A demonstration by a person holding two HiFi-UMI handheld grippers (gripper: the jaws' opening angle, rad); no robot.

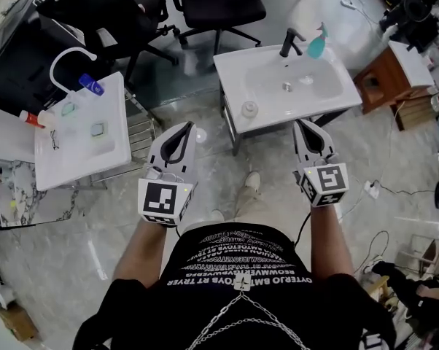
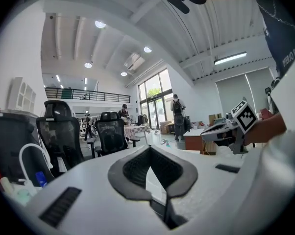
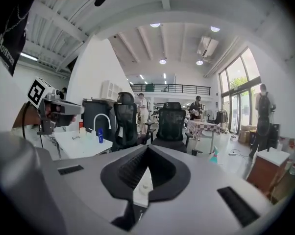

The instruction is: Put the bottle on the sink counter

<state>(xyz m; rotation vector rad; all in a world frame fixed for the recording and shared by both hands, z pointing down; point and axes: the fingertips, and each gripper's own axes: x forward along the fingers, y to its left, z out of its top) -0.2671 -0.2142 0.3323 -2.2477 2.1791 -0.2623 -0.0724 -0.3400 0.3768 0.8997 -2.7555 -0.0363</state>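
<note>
Both grippers hang side by side over the floor, in front of two white sink counters. My left gripper point(image 1: 185, 127) point(image 2: 148, 149) is shut and holds nothing. My right gripper point(image 1: 302, 125) point(image 3: 147, 149) is also shut and holds nothing. A blue bottle point(image 1: 90, 84) point(image 3: 99, 135) stands by the white faucet point(image 1: 68, 58) on the left sink counter point(image 1: 74, 162). A teal spray bottle point(image 1: 318, 43) point(image 3: 214, 155) stands next to the black faucet point(image 1: 290, 41) at the back of the right sink counter point(image 1: 307, 106). Neither gripper is near a bottle.
A red-capped bottle point(image 1: 31, 117) and small items lie on the left counter. A small clear object point(image 1: 249, 109) sits at the right counter's front left corner. Black office chairs point(image 1: 219, 2) stand behind the sinks. A wooden cabinet point(image 1: 387, 79) and cables lie to the right.
</note>
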